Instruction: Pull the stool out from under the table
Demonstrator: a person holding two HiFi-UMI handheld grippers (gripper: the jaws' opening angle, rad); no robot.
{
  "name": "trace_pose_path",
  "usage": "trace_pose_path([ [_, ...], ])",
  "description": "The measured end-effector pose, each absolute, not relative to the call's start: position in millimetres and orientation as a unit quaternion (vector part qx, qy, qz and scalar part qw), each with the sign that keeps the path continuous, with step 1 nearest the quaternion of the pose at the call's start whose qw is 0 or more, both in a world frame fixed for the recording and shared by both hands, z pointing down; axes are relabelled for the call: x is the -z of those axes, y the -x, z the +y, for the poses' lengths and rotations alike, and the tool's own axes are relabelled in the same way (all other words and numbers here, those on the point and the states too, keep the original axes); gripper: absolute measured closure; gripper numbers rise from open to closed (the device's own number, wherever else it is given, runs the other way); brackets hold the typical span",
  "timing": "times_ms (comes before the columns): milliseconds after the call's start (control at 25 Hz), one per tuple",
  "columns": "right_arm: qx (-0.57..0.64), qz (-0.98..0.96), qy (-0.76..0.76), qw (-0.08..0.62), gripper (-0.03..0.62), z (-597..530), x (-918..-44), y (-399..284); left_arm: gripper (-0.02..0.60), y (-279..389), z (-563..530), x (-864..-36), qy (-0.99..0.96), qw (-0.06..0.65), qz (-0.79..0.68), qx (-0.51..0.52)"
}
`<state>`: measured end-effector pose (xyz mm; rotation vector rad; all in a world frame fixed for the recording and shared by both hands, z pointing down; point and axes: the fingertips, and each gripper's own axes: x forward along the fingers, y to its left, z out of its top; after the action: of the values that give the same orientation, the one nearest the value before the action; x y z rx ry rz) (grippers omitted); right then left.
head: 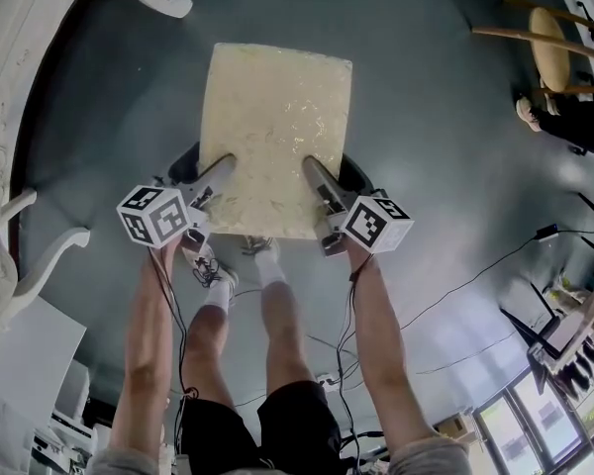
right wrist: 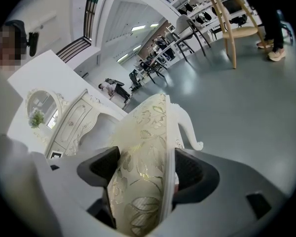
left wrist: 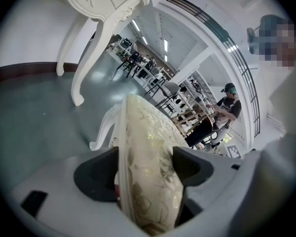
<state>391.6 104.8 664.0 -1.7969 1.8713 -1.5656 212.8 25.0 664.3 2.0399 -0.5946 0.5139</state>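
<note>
The stool [head: 273, 137] has a cream floral cushion and white curved legs, and stands on the grey floor out in the open, in front of my feet. My left gripper [head: 221, 169] is shut on the near left edge of its seat [left wrist: 147, 167]. My right gripper [head: 314, 171] is shut on the near right edge of the stool's cushion [right wrist: 142, 174]. One white stool leg [right wrist: 187, 127] shows beyond the right jaws. The white ornate table [head: 10, 117] lies at the left edge of the head view, apart from the stool.
The white table's carved legs [left wrist: 96, 43] stand behind the stool. A wooden stool [head: 554, 43] and a person's shoe [head: 531, 115] are at the far right. Black cables [head: 475, 275] trail over the floor at right. White boxes [head: 30, 384] sit at the lower left.
</note>
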Motion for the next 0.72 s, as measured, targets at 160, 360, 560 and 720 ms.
trace_pose_path([
  [160,0.513,0.617,0.593,0.062,0.224,119.2,-675.3,-382.8,0.239,-204.3,38.0,-675.7,-0.831,0.457,-0.239,-0.209],
  [360,0.514,0.620,0.589,0.065,0.224,120.2,-677.2,-382.5,0.238,-205.5,39.6,-678.2,-0.829,0.461,-0.237,-0.212],
  [560,0.520,0.622,0.583,0.060,0.224,127.3,-685.5,-373.3,0.238,-198.2,48.7,-687.8,-0.827,0.465,-0.228,-0.220],
  [720,0.513,0.623,0.586,0.065,0.224,125.8,-685.3,-375.0,0.238,-199.5,46.5,-687.4,-0.828,0.466,-0.228,-0.213],
])
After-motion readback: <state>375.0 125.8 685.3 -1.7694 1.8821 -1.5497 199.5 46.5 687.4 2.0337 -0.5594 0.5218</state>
